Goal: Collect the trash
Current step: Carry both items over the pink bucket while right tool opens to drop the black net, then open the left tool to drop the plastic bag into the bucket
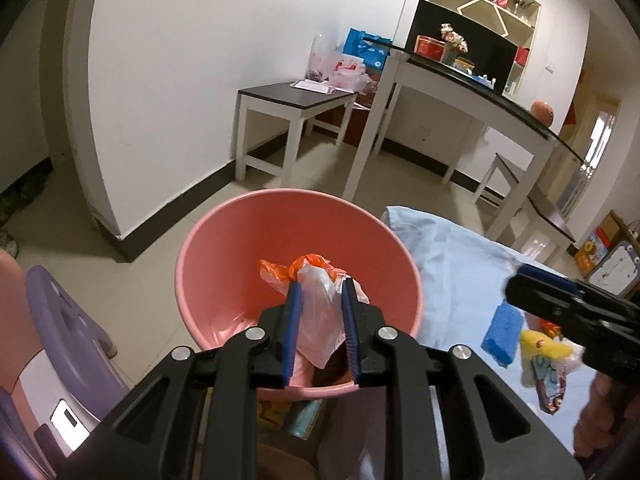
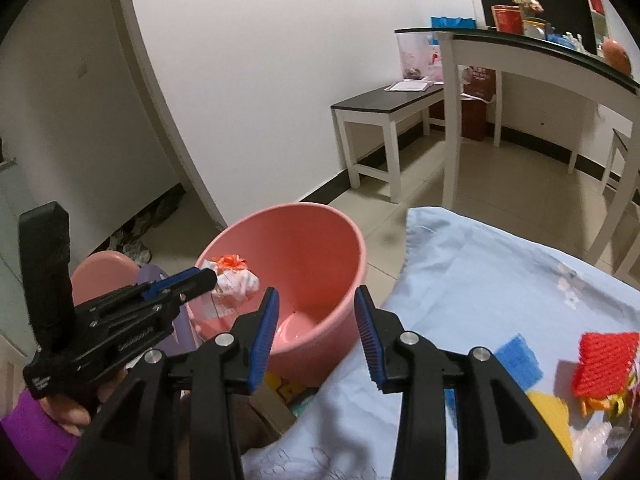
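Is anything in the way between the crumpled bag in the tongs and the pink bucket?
Nothing visible is. The left tongs are shut on the plastic bag, held right over the open mouth of the pink bucket. The bucket has no lid, and the right tongs stand open, off to the side.

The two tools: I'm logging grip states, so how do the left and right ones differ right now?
The left tool is shut on a crumpled plastic bag; the right tool is open and holds nothing. The left tool hangs over the pink bucket, while the right tool is nearer the blue sheet with the remaining trash. Both have black frames and blue pads.
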A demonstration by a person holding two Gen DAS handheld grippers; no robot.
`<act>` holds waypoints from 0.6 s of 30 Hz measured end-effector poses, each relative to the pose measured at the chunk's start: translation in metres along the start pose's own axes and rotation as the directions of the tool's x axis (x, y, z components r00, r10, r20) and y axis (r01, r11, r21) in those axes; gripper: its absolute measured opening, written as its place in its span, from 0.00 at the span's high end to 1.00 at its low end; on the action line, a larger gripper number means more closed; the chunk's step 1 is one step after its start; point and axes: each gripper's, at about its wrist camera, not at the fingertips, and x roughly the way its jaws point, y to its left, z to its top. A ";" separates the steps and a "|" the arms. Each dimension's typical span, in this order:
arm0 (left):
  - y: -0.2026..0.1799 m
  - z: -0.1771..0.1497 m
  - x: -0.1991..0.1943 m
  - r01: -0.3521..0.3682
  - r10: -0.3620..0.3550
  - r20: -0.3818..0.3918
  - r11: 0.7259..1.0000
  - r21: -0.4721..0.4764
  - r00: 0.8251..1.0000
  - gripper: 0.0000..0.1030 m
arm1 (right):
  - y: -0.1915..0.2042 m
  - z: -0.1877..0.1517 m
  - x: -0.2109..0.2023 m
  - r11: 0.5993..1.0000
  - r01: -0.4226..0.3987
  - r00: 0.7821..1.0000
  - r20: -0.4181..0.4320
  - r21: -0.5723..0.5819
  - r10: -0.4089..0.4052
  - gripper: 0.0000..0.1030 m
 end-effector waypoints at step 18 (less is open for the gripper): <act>-0.004 -0.005 -0.003 -0.036 0.037 0.025 0.998 -0.052 0.999 0.75 | -0.019 -0.017 -0.041 0.999 0.036 0.998 0.041 0.041 -0.038 0.62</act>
